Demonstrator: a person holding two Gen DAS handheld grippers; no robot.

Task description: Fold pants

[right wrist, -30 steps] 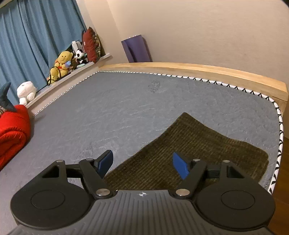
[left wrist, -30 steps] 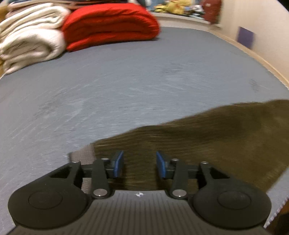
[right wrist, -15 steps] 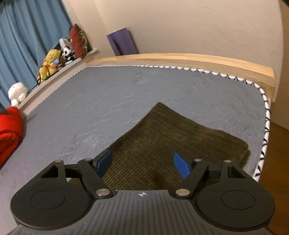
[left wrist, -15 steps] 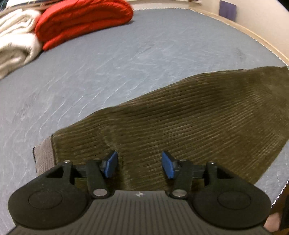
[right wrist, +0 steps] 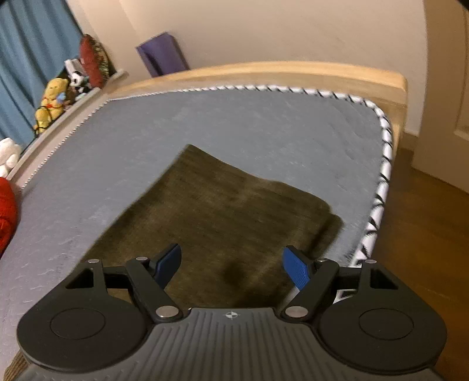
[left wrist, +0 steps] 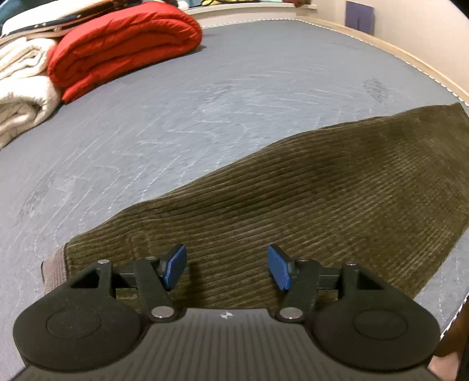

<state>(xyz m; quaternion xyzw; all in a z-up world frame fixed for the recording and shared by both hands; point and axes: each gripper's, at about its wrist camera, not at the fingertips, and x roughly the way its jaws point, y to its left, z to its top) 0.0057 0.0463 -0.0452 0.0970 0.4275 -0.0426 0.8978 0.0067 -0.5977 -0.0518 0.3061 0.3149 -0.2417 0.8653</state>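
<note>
Left hand-held gripper (left wrist: 226, 269), jaws just opened further, nothing between them, above olive corduroy pants (left wrist: 322, 199) lying on grey bed (left wrist: 205, 102); red quilt (left wrist: 123, 44) beyond.

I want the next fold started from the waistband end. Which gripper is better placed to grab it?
Probably the left gripper: its jaws, which have just been opening, hang over the pants beside the waistband. The right gripper, also open, hangs over the far end.

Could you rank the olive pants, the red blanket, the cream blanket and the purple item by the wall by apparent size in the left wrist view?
1. olive pants
2. red blanket
3. cream blanket, cropped by the frame, so unsure
4. purple item, farthest away
</note>
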